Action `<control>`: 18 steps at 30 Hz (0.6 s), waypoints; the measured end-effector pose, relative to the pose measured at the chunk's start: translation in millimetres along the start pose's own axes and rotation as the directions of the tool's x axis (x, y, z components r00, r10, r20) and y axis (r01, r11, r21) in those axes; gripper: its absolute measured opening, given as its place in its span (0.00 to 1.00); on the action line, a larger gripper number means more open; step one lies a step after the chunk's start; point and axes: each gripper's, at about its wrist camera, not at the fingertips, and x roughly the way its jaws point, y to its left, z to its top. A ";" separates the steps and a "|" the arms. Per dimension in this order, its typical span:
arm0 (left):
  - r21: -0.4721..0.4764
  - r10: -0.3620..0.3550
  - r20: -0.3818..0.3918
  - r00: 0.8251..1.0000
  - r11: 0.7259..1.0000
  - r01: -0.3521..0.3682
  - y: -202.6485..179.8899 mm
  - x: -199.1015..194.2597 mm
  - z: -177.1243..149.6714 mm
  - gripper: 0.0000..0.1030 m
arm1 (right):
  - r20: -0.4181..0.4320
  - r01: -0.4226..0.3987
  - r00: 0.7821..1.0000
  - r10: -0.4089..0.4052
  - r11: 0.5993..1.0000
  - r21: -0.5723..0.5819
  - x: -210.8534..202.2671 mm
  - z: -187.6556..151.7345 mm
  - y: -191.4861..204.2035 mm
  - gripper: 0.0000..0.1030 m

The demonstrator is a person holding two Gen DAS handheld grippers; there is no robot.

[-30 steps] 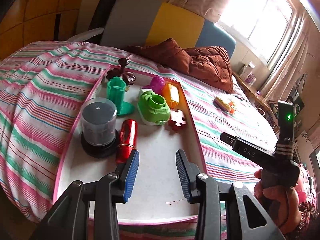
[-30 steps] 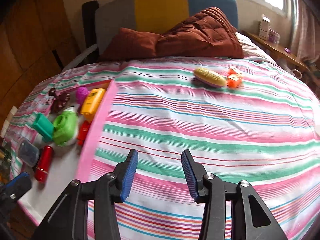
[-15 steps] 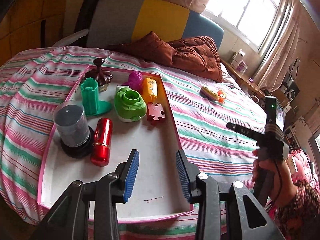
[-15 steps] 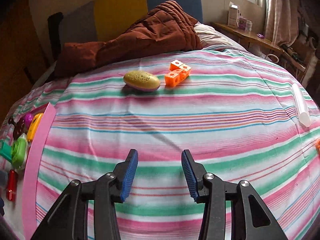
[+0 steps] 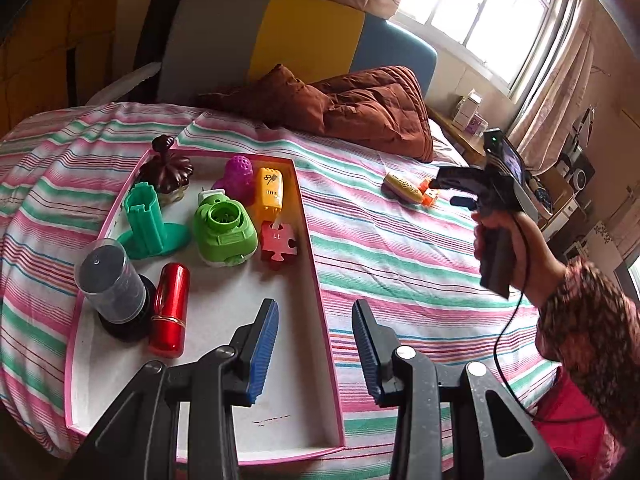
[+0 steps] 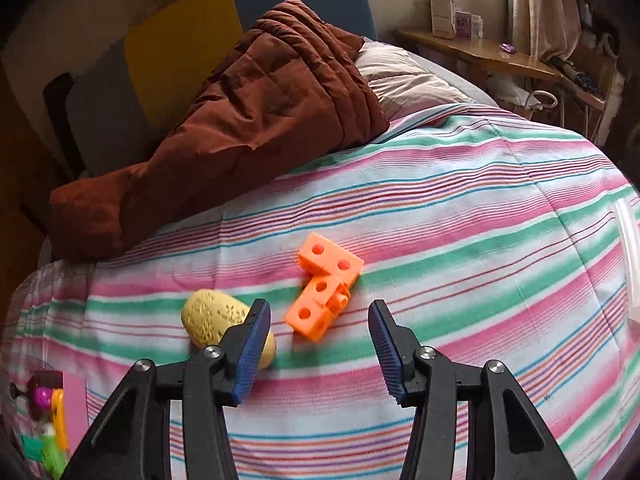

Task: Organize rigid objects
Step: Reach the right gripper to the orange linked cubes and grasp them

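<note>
Blocks (image 6: 323, 289) lie on the bed's far side, just beside the yellow toy (image 6: 224, 322). Right gripper (image 6: 318, 350) hovers near them, jaws opening, empty — a misaimed closure could catch the toy. Left gripper (image 5: 314, 346) is unclenched, empty, over the tray (image 5: 320, 308).

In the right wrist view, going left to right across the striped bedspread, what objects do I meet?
Pink tray at the left edge → yellow oval toy → orange linked cubes.
</note>
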 end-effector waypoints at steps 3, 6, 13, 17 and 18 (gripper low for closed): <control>-0.007 0.014 0.006 1.000 1.000 -0.014 1.6 -1.7 1.8 0.37 | -0.042 0.007 0.999 -0.006 1.000 0.010 18.7 10.9 1.7 0.51; -0.022 0.021 0.004 1.000 1.000 -0.021 5.0 -1.2 4.3 0.37 | -0.056 0.031 0.998 -0.032 0.999 -0.016 29.7 13.6 4.2 0.50; -0.032 0.013 -0.004 1.000 0.999 -0.013 1.4 3.3 10.7 0.37 | -0.053 0.005 0.998 -0.016 0.981 -0.194 27.7 -5.9 27.3 0.29; -0.018 -0.009 0.006 1.000 1.000 0.009 -9.7 5.2 18.3 0.37 | -0.082 -0.087 0.994 0.069 0.966 -0.243 10.6 -36.5 37.5 0.28; -0.011 -0.013 0.008 1.000 1.000 0.013 -14.1 6.3 20.0 0.37 | -0.084 -0.102 0.993 0.083 0.961 -0.257 5.1 -45.0 38.4 0.28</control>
